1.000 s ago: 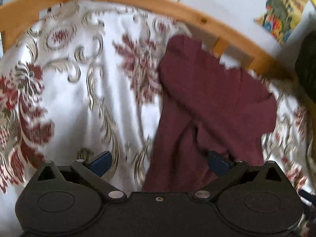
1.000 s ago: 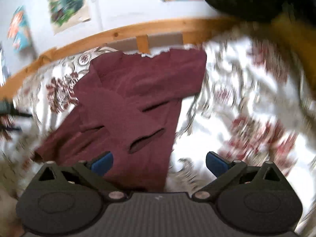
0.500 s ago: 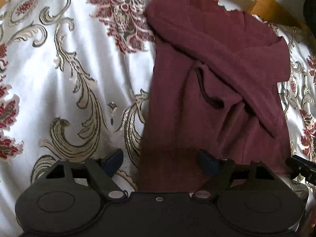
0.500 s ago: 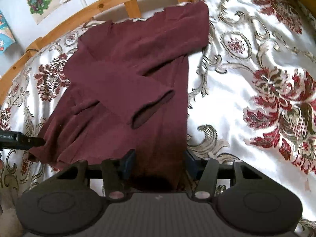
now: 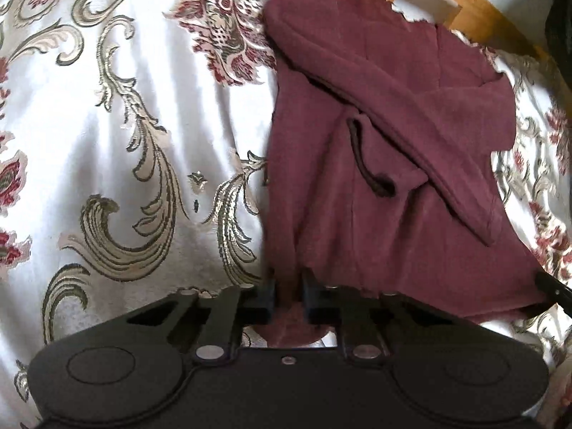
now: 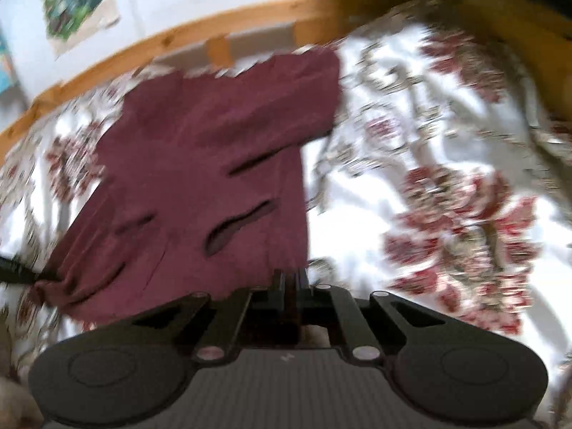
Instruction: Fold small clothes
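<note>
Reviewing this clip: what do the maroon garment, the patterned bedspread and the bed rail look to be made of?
Maroon garment: soft matte knit or fleece, likely; it drapes limply, no sheen. Patterned bedspread: probably satin-like woven fabric; glossy white folds, raised-looking scrollwork. Bed rail: light varnished wood, with visible knots and grain.

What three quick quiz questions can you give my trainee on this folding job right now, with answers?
1. True or false: the sleeves are folded across the shirt.
2. Which edge does the left gripper pinch: A the near hem, B the far collar?
3. What does the shirt lie on?

Key:
1. True.
2. A; its jaws are closing with cloth between them. The right gripper is shut on the same hem.
3. A floral bedspread.
</note>
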`<state>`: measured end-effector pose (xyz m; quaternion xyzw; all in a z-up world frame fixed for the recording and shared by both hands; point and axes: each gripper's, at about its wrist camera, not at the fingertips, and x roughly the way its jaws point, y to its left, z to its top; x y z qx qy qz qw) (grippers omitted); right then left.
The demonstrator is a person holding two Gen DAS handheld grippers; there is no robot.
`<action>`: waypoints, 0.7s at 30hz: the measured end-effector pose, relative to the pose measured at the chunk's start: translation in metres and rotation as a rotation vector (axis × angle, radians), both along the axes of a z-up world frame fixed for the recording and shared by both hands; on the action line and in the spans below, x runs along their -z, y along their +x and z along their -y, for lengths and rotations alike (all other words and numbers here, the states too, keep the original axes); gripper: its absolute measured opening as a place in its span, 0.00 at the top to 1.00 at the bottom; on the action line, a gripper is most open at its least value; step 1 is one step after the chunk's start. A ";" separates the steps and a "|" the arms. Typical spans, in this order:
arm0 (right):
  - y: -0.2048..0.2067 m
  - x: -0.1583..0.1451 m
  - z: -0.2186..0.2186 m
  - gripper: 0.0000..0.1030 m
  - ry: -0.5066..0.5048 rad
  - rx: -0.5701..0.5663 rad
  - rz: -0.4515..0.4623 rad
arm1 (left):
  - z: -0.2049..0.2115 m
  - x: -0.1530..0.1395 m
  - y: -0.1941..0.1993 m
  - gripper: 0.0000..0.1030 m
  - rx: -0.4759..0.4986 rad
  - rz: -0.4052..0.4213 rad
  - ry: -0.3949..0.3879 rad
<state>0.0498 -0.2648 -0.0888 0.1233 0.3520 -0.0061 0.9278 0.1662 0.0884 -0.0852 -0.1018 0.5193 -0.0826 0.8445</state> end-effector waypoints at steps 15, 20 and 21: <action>-0.045 -0.035 0.045 0.95 -0.073 0.007 -0.029 | -0.001 -0.017 -0.041 0.89 0.092 -0.083 -0.087; -0.046 -0.027 0.048 0.95 -0.048 0.023 -0.048 | 0.000 -0.013 -0.041 0.90 0.083 -0.112 -0.034; -0.046 -0.026 0.047 0.95 -0.049 0.024 -0.048 | 0.001 -0.013 -0.042 0.90 0.083 -0.108 -0.029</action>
